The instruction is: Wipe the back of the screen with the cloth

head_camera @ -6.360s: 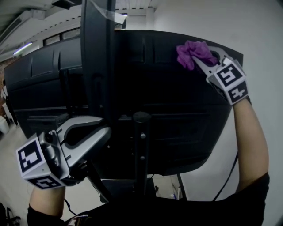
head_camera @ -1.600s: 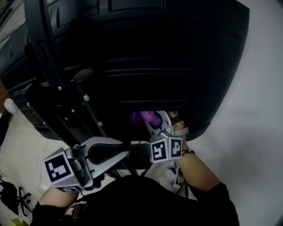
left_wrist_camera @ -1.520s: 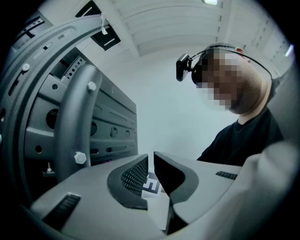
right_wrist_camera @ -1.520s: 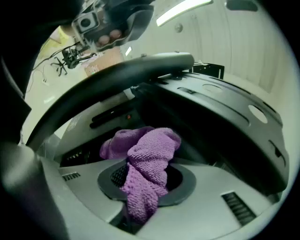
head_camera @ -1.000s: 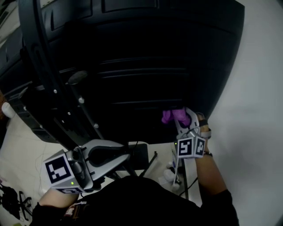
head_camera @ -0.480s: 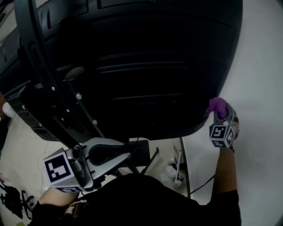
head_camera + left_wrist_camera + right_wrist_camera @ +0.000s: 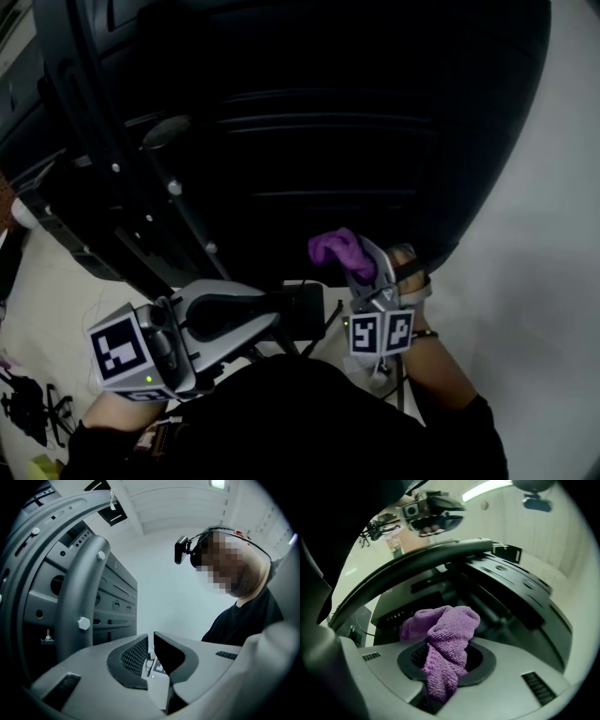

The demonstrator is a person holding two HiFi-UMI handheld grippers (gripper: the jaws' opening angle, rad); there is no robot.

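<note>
A pale grey wall (image 7: 562,281) fills the space to the right of the big dark panel. The crumpled purple terry cloth (image 7: 336,247) sits low on the black ribbed plastic back of the screen (image 7: 356,122), close to its bottom edge and towards the middle. It looks pressed against the shell, though contact is not certain. The right hand-held gripper (image 7: 446,660) is clenched on the cloth, which bunches up between its jaws.

Half a second ago the cloth was out at the screen's right-hand edge; it has now swept back inward along the lower band. Some seconds before that it was up at the top right corner. So the right half has probably had its passes, from top to bottom.

The part behind the dark metal stand arm (image 7: 122,169) likely remains to be wiped. Below it, the left hand-held gripper (image 7: 151,641) has its jaws drawn almost together on nothing and takes no part in the wiping.
</note>
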